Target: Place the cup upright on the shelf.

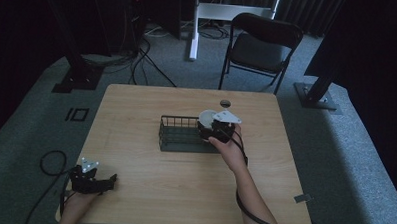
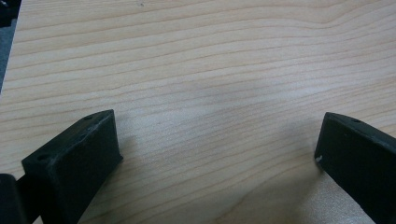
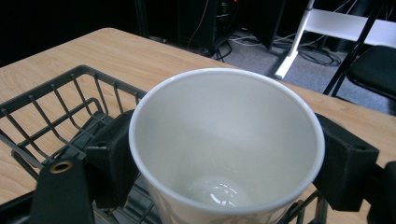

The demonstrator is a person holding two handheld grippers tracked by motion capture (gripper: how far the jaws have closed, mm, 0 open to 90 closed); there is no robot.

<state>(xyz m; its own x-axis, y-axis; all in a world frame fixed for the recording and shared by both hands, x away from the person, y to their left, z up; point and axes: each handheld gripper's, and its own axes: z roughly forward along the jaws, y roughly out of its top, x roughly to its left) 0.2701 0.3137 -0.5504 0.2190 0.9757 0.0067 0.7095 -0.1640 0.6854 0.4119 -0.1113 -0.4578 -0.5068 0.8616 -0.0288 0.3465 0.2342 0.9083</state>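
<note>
Right tool [image 3: 224, 158] clamps the white cup [image 3: 227, 140], upright, over the right end of the wire basket [image 1: 178, 134]. Likely move: straight down. Left tool [image 2: 217, 154] spread, idle on desk [image 1: 183, 191].

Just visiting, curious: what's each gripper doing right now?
Left gripper: open, holding nothing, over the table.
Right gripper: closed on the white cup, at the wire basket.

A white cup [image 3: 227, 140], upright and empty, is held over the right end of a dark wire basket [image 3: 56, 112]
</note>
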